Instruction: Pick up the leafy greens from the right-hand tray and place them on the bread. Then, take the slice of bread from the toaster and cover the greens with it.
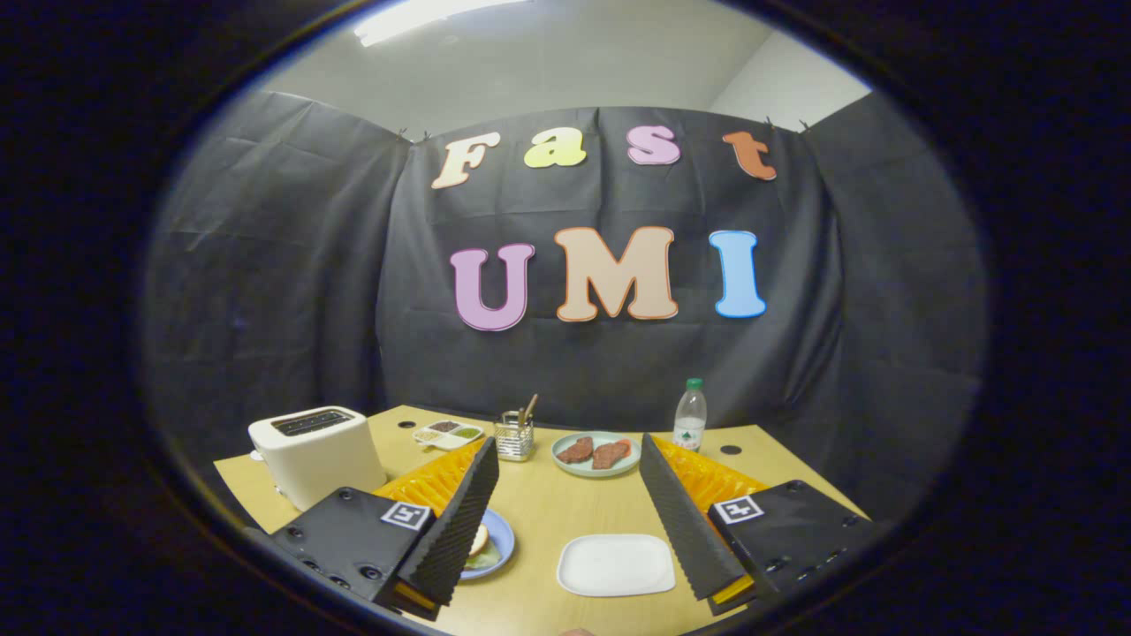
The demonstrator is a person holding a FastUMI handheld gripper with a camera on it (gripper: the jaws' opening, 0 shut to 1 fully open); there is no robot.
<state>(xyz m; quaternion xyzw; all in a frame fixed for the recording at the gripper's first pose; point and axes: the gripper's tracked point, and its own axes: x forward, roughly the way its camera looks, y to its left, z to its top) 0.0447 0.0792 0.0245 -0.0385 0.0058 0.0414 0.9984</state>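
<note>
Between my wide-spread fingers [565, 521], which grip nothing, the white tray [616, 564] lies bare, while greens and bread sit on the blue plate [497, 541] behind my left finger, so any slice from the toaster [316, 453] looks light, crumbly, best pinched gently by its edges

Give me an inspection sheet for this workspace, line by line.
Surface: wooden table, holes near its far edge.
Job's things: white toaster beyond the left finger, no bread seen sticking out; blue plate with bread and greens, partly hidden by that finger; white tray between the fingers.
Clutter: green plate with meat, water bottle, mesh holder, divided condiment dish.
Grippers: gripper open wide, fingers holding nothing.
Cables: nothing seen.
Surroundings: black cloth wall, ceiling light.
</note>
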